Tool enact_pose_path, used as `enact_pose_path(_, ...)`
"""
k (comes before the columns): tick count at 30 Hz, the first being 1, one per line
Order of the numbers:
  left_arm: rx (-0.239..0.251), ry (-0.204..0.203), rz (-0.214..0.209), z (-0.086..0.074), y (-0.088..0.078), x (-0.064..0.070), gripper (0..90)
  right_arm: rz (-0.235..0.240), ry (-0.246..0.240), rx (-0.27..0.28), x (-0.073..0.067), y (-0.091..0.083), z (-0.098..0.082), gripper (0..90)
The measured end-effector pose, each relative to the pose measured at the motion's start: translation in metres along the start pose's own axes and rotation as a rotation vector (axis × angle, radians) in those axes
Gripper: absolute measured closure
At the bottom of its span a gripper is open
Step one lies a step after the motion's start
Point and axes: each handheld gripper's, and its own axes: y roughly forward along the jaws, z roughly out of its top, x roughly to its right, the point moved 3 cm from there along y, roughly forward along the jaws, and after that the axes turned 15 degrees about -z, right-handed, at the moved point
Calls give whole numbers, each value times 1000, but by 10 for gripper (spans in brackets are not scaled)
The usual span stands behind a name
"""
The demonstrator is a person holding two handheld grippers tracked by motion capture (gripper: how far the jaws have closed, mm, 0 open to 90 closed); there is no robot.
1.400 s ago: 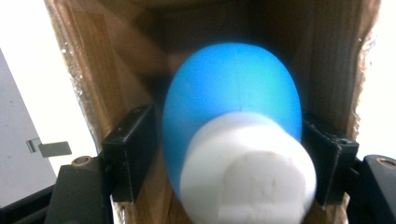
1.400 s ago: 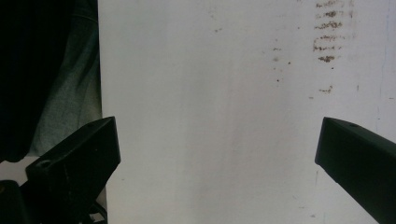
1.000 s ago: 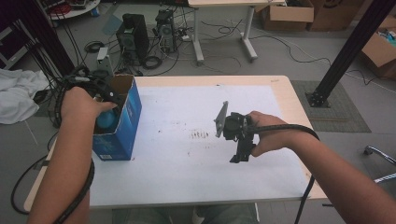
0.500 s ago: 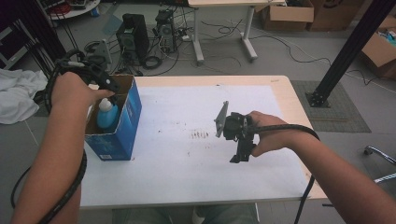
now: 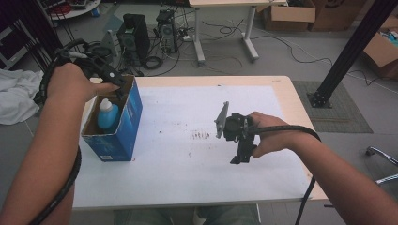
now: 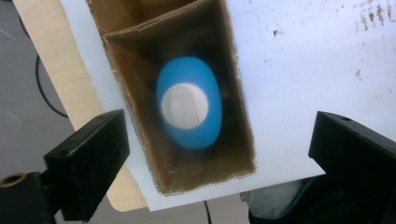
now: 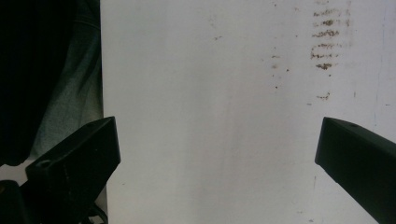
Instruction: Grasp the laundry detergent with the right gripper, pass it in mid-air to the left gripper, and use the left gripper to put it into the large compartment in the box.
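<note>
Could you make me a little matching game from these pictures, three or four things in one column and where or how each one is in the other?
Things:
1. blue bottle
2. blue box
3. left gripper
4. brown smudges

Places or states:
A. on the white sheet, mid-table
B. jaws wide apart above the box
C. standing inside the box
D. open-topped, at the table's left side

Pairs: 1-C, 2-D, 3-B, 4-A
</note>
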Motion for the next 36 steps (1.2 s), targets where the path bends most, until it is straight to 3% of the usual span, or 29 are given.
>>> enact_pose_path(7,-12,32,-6,3,0,8,12,0,3,1,-1,-1,-1,0)
enact_pose_path(13,-24,127,-27,6,-1,24,1,1,8,-2,0,-2,-3,0)
enact_pose_path(18,-59,284,-49,8,1,46,1,0,13,-12,1,-5,-5,0)
enact_pose_path(22,-86,427,-91,5,8,72,1,-1,14,-14,3,-7,-5,0)
enact_pose_path(27,-133,608,-95,-3,22,100,1,-1,23,-24,2,-7,-5,0)
enact_pose_path(30,-126,675,-106,-6,25,112,1,-2,24,-33,1,-7,-5,0)
enact_pose_path(36,-207,846,-131,-18,39,132,1,-8,39,-43,-4,-12,-4,0)
